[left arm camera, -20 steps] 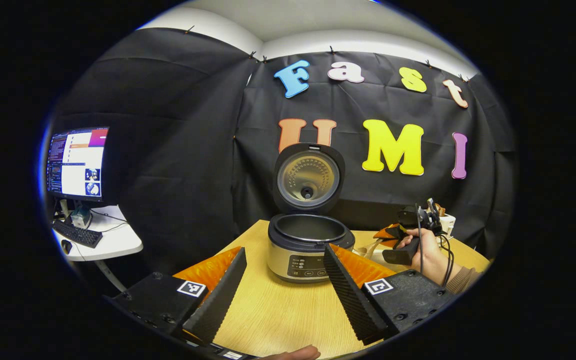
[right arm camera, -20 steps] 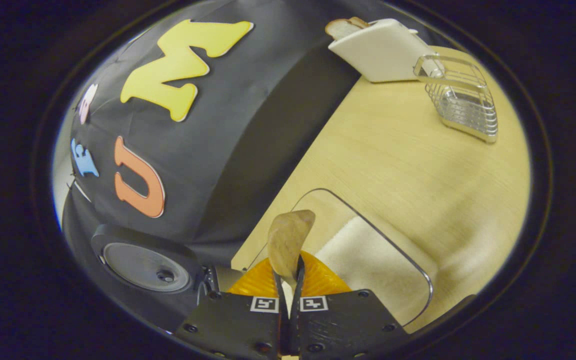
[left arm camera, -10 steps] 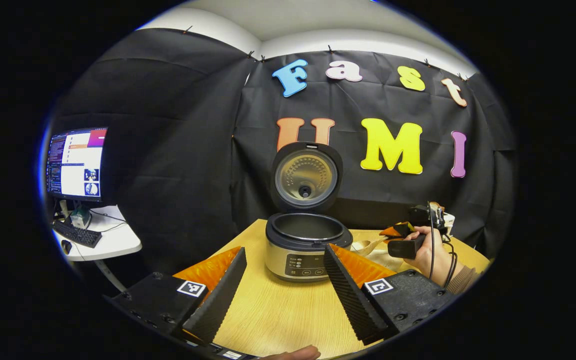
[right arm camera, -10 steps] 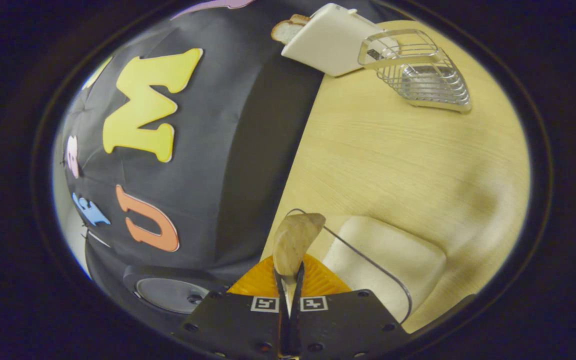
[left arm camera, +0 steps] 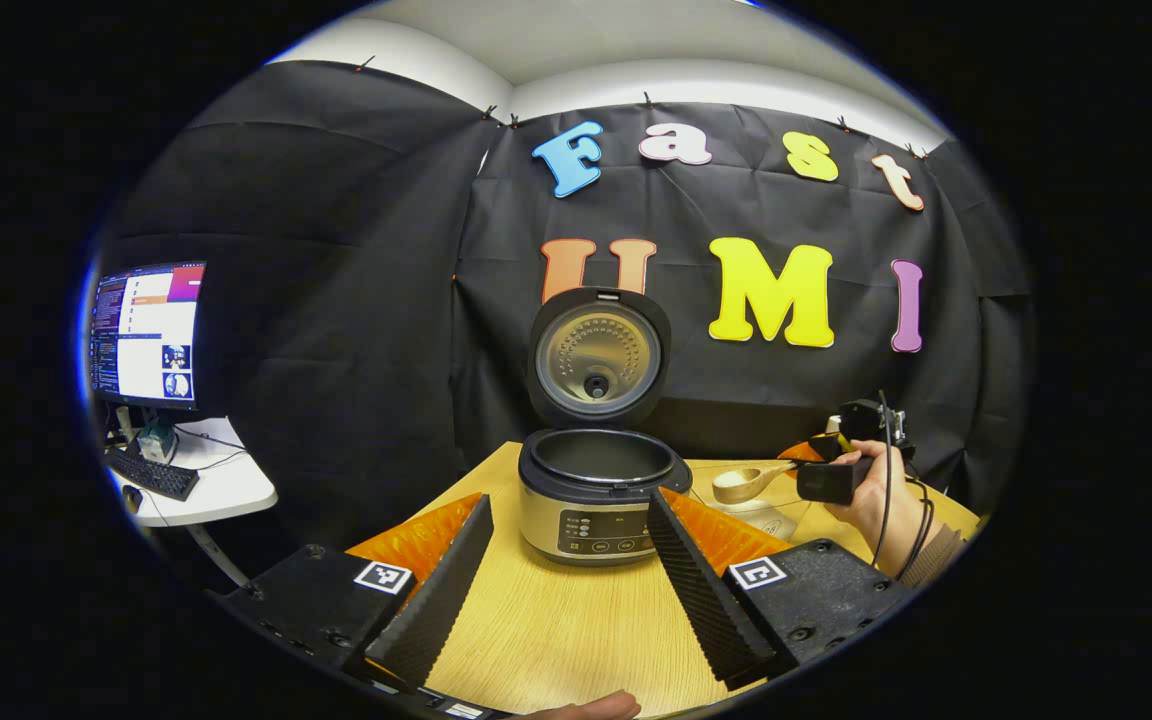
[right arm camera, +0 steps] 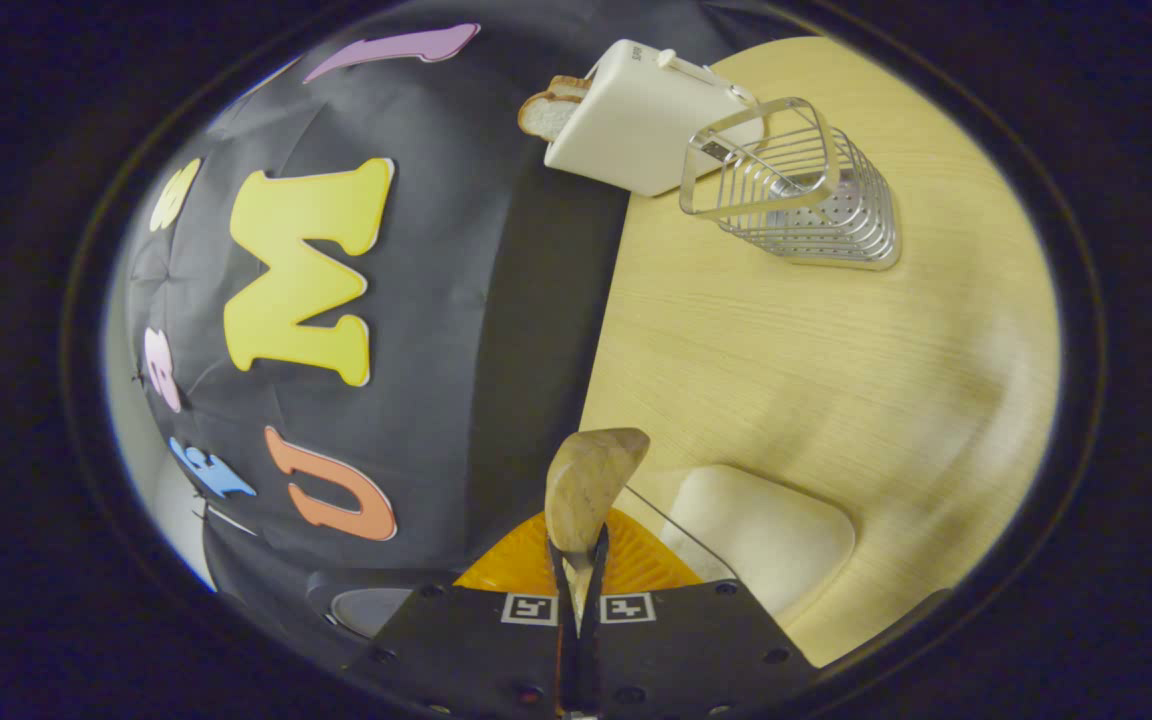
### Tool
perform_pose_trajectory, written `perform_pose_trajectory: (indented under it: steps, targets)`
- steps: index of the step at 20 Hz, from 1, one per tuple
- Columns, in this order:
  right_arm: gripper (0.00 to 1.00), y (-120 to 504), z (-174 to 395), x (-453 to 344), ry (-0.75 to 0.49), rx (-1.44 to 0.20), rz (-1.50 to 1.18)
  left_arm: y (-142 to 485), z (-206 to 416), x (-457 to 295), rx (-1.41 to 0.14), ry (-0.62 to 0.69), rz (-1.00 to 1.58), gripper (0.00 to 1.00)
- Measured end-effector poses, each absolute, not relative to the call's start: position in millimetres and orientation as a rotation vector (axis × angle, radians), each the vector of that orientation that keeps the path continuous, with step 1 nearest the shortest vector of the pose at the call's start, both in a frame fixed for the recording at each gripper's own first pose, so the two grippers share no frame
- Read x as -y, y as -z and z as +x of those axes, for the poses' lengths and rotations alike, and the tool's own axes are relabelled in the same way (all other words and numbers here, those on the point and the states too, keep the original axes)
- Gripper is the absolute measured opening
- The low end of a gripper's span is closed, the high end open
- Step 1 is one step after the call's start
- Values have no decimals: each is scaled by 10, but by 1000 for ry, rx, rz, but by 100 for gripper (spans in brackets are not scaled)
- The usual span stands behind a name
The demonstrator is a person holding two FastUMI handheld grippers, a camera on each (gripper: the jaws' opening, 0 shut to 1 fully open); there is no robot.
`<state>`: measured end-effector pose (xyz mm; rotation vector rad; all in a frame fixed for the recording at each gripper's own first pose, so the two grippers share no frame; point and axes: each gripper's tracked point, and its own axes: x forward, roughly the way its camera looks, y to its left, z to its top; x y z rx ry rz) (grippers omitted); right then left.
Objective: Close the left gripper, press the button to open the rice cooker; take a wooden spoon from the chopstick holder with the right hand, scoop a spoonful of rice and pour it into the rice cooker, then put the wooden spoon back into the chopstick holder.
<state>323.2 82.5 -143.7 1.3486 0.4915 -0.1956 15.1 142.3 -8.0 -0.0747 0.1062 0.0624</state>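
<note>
Two tongs differ: left tongs (left arm camera: 556, 560) gape empty while right tongs (right arm camera: 578, 570) pinch the wooden spoon (right arm camera: 586, 487), which we judge must next dip into the rice (right arm camera: 766, 535) at 4 o'clock.

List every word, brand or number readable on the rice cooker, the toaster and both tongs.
Rice cooker panel: tiny marks by the buttons, too small to read.
Toaster: a short dark mark near its top edge, too blurred to read.
Left tongs and right tongs: square black-and-white code tags, no letters.
Nothing can be quoted.

Lab booth: black cloth wall (left arm camera: 336, 300), monitor (left arm camera: 144, 335).
</note>
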Motion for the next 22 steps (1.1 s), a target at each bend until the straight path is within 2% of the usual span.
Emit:
perform_pose_trajectory:
  steps: [5,12,22]
  targets:
    - [1,1237,3166,-753,178,-458,1479,91,149,-1441,-113,-67,-72,99]
    - [1,858,3164,-1083,112,-451,1489,123,133,-1518,-126,-79,-44,99]
    - [0,264,3353,-2362,-64,-483,1221,185,115,-2013,-137,-174,-95,99]
